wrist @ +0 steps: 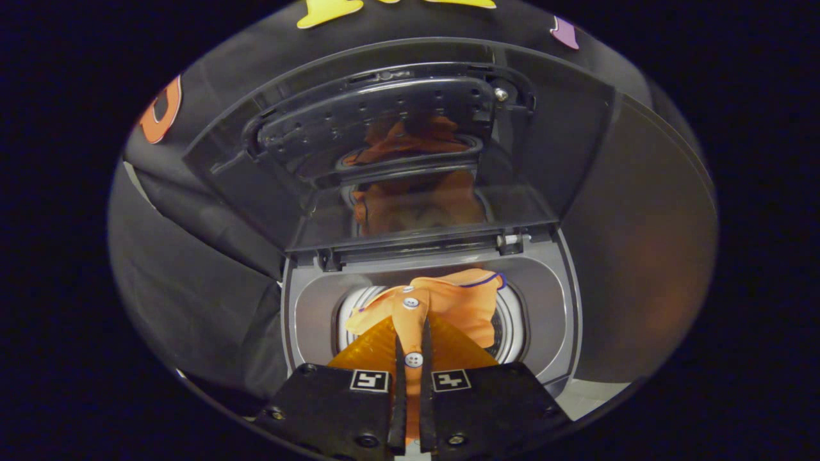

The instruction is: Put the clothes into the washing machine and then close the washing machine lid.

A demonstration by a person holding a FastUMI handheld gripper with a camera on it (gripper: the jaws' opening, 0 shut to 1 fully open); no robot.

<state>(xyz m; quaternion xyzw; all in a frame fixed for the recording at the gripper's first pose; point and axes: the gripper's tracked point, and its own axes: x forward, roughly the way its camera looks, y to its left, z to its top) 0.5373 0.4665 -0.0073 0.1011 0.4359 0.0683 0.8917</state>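
Orange shirt (442, 301) is pinched at its buttoned placket between the nearly closed fingers (400, 384) of the gripper (413, 333). It is held above the washer (564, 320) drum opening, draped toward the rear rim. Lid (397, 147) is raised upright behind.

Gripper (411, 333) pointing forward and down; fingers (400, 390) drawn nearly together, a thin strip of orange shirt (448, 301) pinched between both.
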